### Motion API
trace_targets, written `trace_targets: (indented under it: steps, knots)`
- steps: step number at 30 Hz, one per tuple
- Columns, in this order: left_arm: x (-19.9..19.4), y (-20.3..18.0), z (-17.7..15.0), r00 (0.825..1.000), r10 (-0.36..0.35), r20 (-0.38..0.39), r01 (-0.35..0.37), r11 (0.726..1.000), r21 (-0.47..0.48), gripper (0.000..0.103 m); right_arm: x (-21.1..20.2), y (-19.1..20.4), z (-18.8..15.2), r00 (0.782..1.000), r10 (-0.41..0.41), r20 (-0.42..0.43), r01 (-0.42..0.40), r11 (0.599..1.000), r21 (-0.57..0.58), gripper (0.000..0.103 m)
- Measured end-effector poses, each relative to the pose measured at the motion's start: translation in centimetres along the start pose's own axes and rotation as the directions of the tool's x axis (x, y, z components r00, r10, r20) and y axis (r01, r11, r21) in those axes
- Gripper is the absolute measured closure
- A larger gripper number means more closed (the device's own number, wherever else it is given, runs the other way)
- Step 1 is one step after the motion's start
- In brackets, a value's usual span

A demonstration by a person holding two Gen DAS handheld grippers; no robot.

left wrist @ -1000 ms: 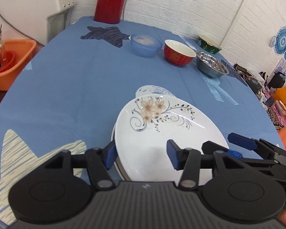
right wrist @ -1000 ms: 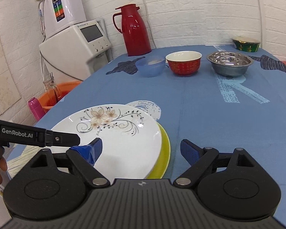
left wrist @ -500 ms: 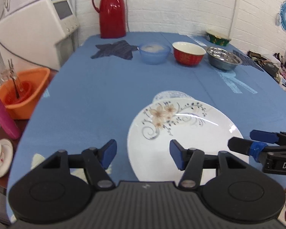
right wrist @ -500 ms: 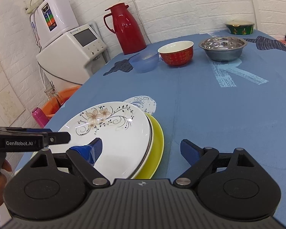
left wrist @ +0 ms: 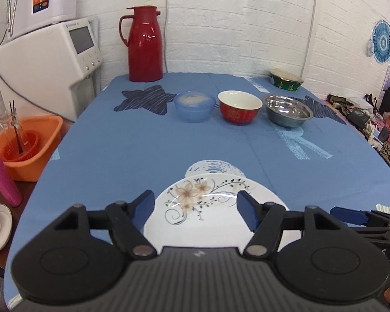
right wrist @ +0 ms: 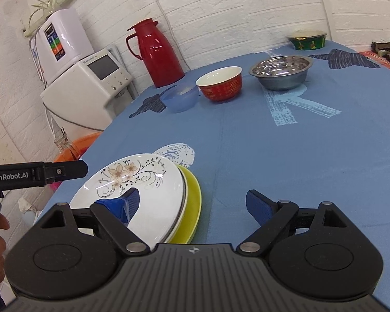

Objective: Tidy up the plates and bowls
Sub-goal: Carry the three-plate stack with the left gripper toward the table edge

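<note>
Both tongs gape wide, hiding the floral plate's (left wrist: 215, 213) near edge; perhaps stacked plates beneath.

Red thermos (left wrist: 143, 44), orange basin (left wrist: 31, 145).

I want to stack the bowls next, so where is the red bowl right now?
In the left wrist view the red bowl stands at the table's far side, between the blue plastic bowl on its left and the steel bowl on its right.

Both grippers idle, jaws spread wide.
Left gripper (left wrist: 195, 206) lower centre of its frame, right gripper (right wrist: 192, 205) likewise; both grip nothing.
</note>
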State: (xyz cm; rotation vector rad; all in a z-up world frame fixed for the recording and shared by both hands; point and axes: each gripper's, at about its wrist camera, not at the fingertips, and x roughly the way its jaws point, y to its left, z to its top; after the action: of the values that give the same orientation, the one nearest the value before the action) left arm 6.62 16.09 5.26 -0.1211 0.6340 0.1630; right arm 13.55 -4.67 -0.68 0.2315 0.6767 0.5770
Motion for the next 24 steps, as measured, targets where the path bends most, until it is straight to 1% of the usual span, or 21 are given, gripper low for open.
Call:
trace_targets:
  steps: [3, 6, 7, 11, 15, 19, 24]
  knots:
    - [-0.7, -1.6, 0.1, 1.000, -0.021, 0.024, 0.021, 1.000, -0.004, 0.034, -0.7, -0.6, -0.1, 0.999, -0.041, -0.020, 0.041, 0.998, 0.045, 0.027]
    - [-1.2, -3.2, -0.3, 0.999, -0.007, 0.042, 0.007, 1.000, 0.002, 0.033, -1.4, -1.0, -0.4, 0.995, -0.095, -0.045, 0.098, 0.992, 0.079, 0.027]
    - [-1.3, -3.7, -0.5, 0.999, 0.003, 0.044, -0.003, 1.000, 0.006, 0.033, -1.8, -1.1, -0.6, 0.994, -0.099, -0.044, 0.102, 0.991, 0.082, 0.027]
    - [-2.2, -4.4, -1.6, 0.998, 0.025, 0.050, -0.026, 1.000, 0.015, 0.032, -4.1, -1.1, -1.5, 0.995, -0.099, -0.011, 0.099, 0.993, 0.062, 0.027]
    - [-3.2, -3.5, -2.1, 0.998, 0.027, 0.048, -0.027, 1.000, -0.016, 0.032, -5.4, -1.2, -1.9, 0.996, -0.094, 0.010, 0.093, 0.993, 0.066, 0.027]
    - [-3.0, -3.8, -1.5, 0.999, 0.024, 0.046, -0.024, 1.000, -0.010, 0.032, -5.0, -1.4, -1.3, 0.996, -0.089, 0.004, 0.089, 0.994, 0.057, 0.027]
    - [-0.8, -5.2, -0.1, 1.000, 0.005, 0.027, -0.005, 1.000, 0.020, 0.032, -3.6, -2.1, 0.2, 0.995, -0.096, -0.021, 0.097, 0.994, 0.046, 0.027]
